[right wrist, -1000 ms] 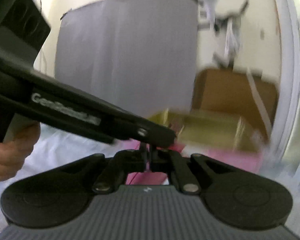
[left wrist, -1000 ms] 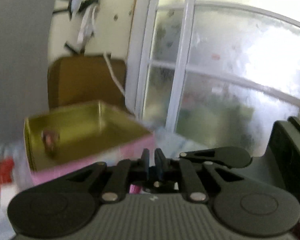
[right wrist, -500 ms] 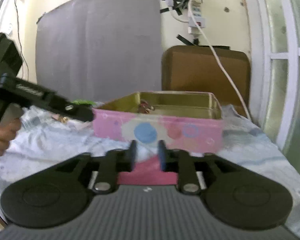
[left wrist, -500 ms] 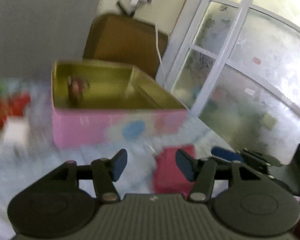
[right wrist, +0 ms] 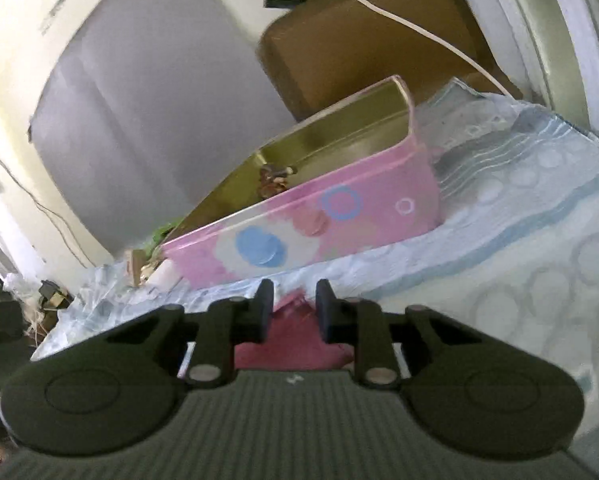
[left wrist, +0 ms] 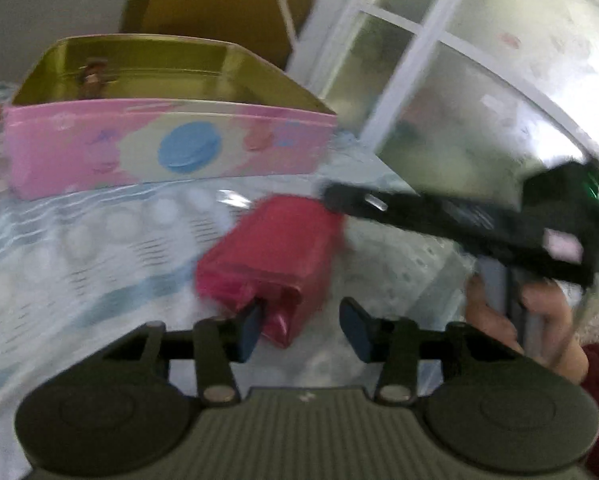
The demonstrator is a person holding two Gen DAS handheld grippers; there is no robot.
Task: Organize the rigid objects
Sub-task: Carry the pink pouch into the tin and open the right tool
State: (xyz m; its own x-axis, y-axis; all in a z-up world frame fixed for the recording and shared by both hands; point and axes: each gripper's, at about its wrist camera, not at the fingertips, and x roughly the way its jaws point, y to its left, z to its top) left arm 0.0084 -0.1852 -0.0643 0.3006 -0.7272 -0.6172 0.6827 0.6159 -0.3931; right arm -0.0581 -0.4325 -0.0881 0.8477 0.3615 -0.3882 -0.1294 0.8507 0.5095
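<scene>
Two grippers closing on one magenta box (left wrist: 271,256) lying on the patterned cloth (left wrist: 99,248) before the pink tin (left wrist: 171,148), left gripper (left wrist: 303,330) narrowing around its near corner, right gripper (right wrist: 291,312) narrowing over its far end, pads not visibly pressing.

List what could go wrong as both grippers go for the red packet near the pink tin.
1. Both grippers close in on one red packet: the left gripper at one end, the right gripper at the other. They may collide or tug it apart.
2. The left gripper's jaws are closing with only a corner between them, so the grip may slip.
</scene>
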